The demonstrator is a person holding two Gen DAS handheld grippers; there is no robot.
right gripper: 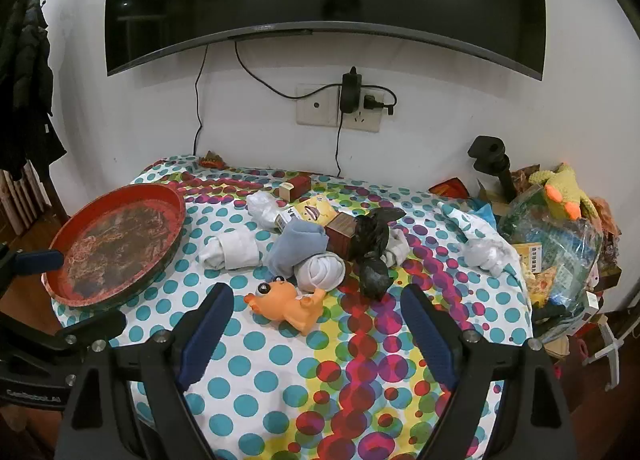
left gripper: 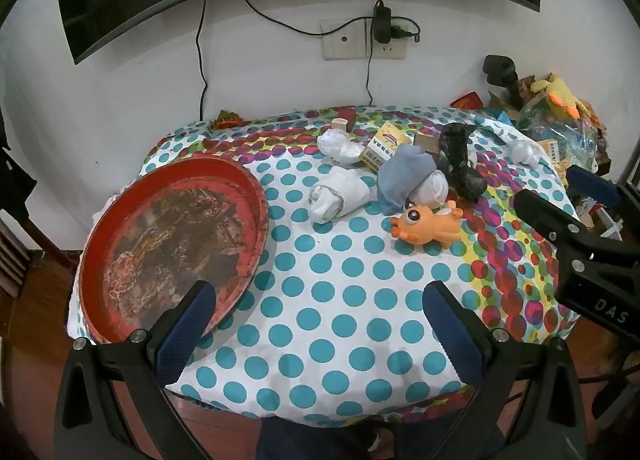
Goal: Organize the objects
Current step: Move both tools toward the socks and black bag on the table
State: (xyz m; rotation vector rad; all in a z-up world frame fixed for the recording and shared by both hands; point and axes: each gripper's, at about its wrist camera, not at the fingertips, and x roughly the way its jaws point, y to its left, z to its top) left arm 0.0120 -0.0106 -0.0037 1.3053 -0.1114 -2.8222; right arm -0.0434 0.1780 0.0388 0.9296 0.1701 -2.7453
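Both grippers hang above the near part of a table covered in a dotted cloth, and both have their jaws spread wide with nothing between them. The left gripper has only bare cloth between its blue pads; its left finger overlaps the near rim of a round red tray, which lies empty ahead and to the left of the jaws. The right gripper points at an orange toy animal lying on its side just ahead of the gap between its fingers, closer to the left finger. Just beyond the toy, touching one another, sit a white rolled sock and a grey-blue bundle of cloth. To the left of these lies a white rolled cloth; to the right a crumpled black bag leans against a small brown box. Farther ahead lies a yellow carton. In the left wrist view the right gripper enters from the right edge, well apart from the left jaws.
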